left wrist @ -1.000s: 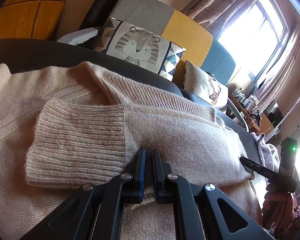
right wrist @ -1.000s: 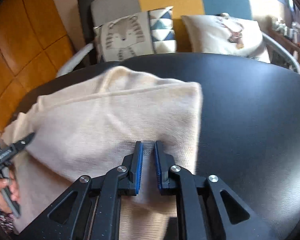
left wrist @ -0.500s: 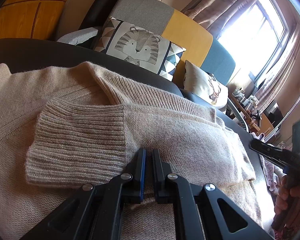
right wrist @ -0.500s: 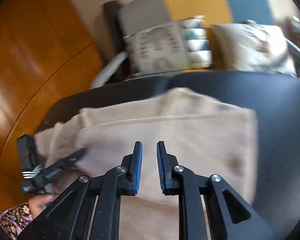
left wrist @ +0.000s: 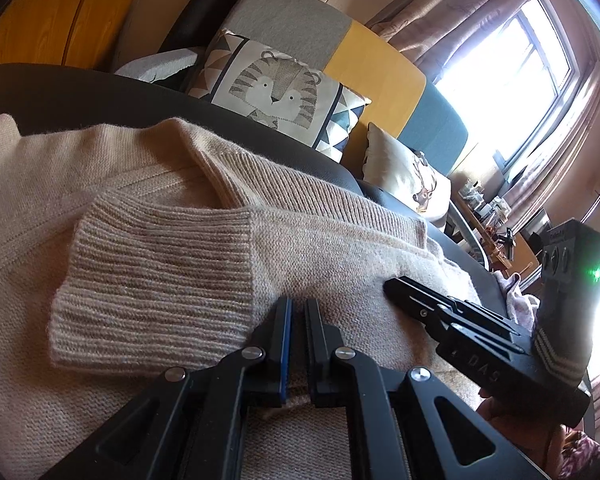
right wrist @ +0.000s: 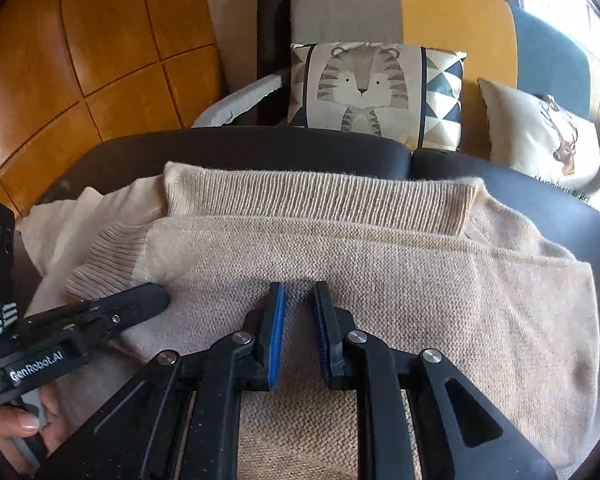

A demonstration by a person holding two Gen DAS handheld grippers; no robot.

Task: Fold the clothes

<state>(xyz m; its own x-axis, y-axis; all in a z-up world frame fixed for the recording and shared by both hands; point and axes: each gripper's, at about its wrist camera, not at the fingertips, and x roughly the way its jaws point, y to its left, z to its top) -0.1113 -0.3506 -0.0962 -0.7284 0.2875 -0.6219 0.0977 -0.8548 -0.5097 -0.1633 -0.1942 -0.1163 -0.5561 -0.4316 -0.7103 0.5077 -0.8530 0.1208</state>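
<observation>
Left wrist view has the left gripper (left wrist: 296,312) low over the beige knit sweater (left wrist: 332,264), its blue-padded fingers (left wrist: 286,332) nearly together with only a slim gap; knit shows in that gap, but whether any fold is truly pinched cannot be told. Right beside it lies the ribbed cuff (left wrist: 152,284) of a sleeve folded across the body, with the ribbed hem (left wrist: 300,196) behind. The sweater sits on a dark table (left wrist: 80,96), a tiger cushion (left wrist: 276,92) beyond.

Right wrist view shows the right gripper (right wrist: 299,304) slightly wider apart, pads resting on the knit and holding nothing that can be seen. The left gripper's tip (right wrist: 140,300) lies on the cloth close by.

Risk, as a judgement: the knit is soft and thick, so a nip that takes only the top layer could drag the sleeve off the body and spoil the fold. With both tools so close, they could also knock together or bunch the fabric between them.

Compared with a second ago, the right gripper has swung from the sweater's right edge to its middle, next to the left gripper, while the left gripper and sleeve look unchanged.
</observation>
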